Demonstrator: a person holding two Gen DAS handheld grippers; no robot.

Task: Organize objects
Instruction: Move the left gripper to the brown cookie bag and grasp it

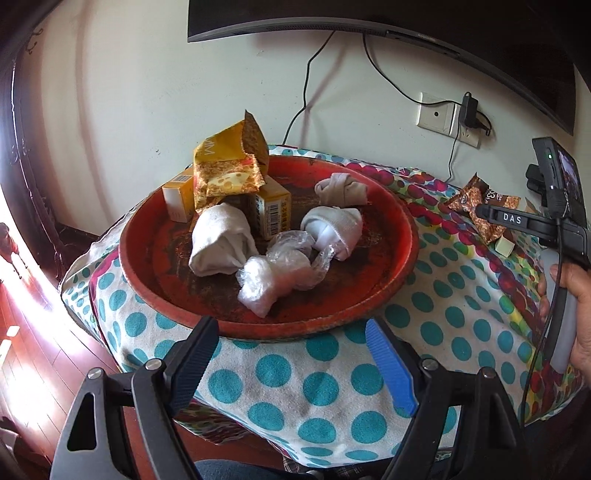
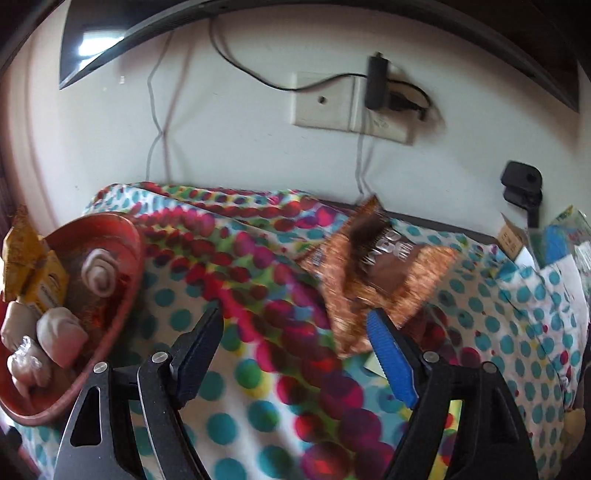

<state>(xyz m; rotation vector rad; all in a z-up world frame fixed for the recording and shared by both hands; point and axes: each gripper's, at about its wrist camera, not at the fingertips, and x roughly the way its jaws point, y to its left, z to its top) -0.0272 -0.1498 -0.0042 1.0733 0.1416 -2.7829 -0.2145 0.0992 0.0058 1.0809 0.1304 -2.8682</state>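
Observation:
A round red tray (image 1: 402,236) sits on a polka-dot cloth (image 1: 317,387). It holds several rolled white socks (image 1: 218,240), a crumpled clear plastic bag (image 1: 280,273), yellow boxes (image 1: 273,210) and a yellow snack packet (image 1: 229,166). My left gripper (image 1: 291,354) is open and empty just in front of the tray's near rim. A brown snack packet (image 2: 373,266) lies on the cloth right of the tray (image 2: 125,295). My right gripper (image 2: 295,339) is open and empty just before that packet, whose near edge lies by the blue finger (image 2: 391,362). The packet also shows in the left wrist view (image 1: 480,210).
A wall with a socket plate (image 2: 325,99), a plugged charger (image 2: 376,81) and hanging cables stands behind the table. A dark screen (image 1: 332,18) hangs above. A small box (image 2: 511,240) and papers lie at the far right. Wooden floor (image 1: 40,350) shows on the left.

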